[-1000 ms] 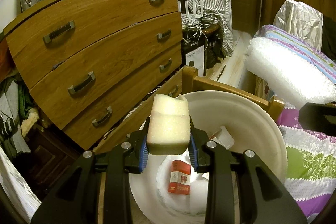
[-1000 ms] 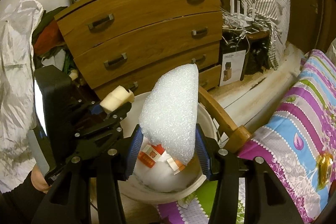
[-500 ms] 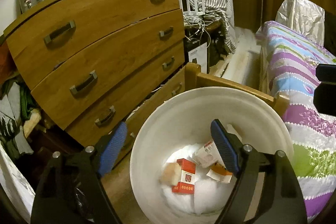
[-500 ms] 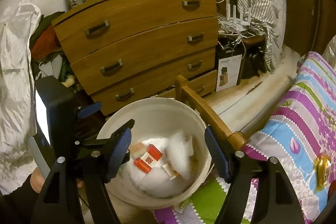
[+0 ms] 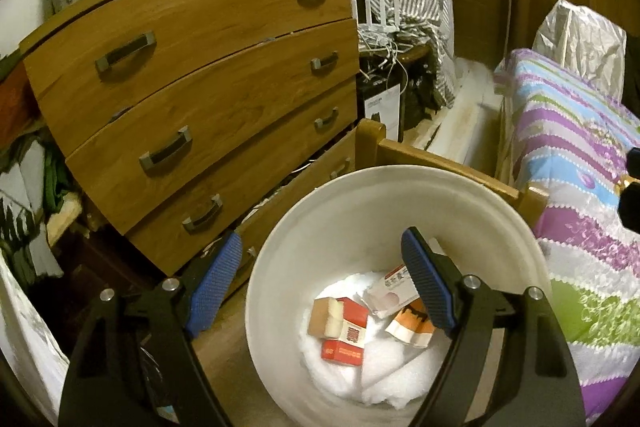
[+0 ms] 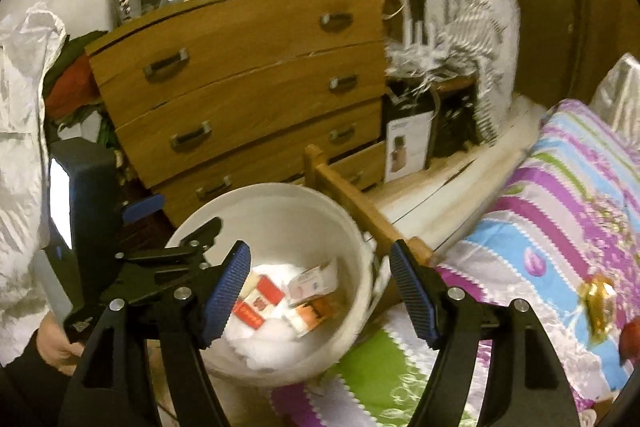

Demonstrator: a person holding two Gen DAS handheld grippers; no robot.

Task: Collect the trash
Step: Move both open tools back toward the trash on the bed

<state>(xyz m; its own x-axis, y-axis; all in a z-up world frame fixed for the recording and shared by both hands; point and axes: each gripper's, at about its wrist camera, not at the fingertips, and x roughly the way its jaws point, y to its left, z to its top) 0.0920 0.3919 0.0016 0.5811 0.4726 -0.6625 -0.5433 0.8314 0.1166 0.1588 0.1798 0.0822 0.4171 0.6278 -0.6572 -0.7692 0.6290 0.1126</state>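
A white bucket stands on the floor between the dresser and the bed. Inside lie a sponge piece, a red box, two small cartons and white foam. My left gripper hangs open over the bucket's left rim with nothing between its blue pads. My right gripper is open and empty above the same bucket, at its bed side. The left gripper also shows in the right wrist view, left of the bucket. A gold wrapper lies on the bedspread.
A wooden dresser with several drawers rises close behind the bucket. The wooden bed frame and striped bedspread border it on the right. A silver bag sits on the bed. A person's hand holds the left gripper.
Both grippers have opened. The sponge piece left the left gripper and the white foam left the right one, and both now lie in the bucket. The right gripper has shifted slightly toward the bed.
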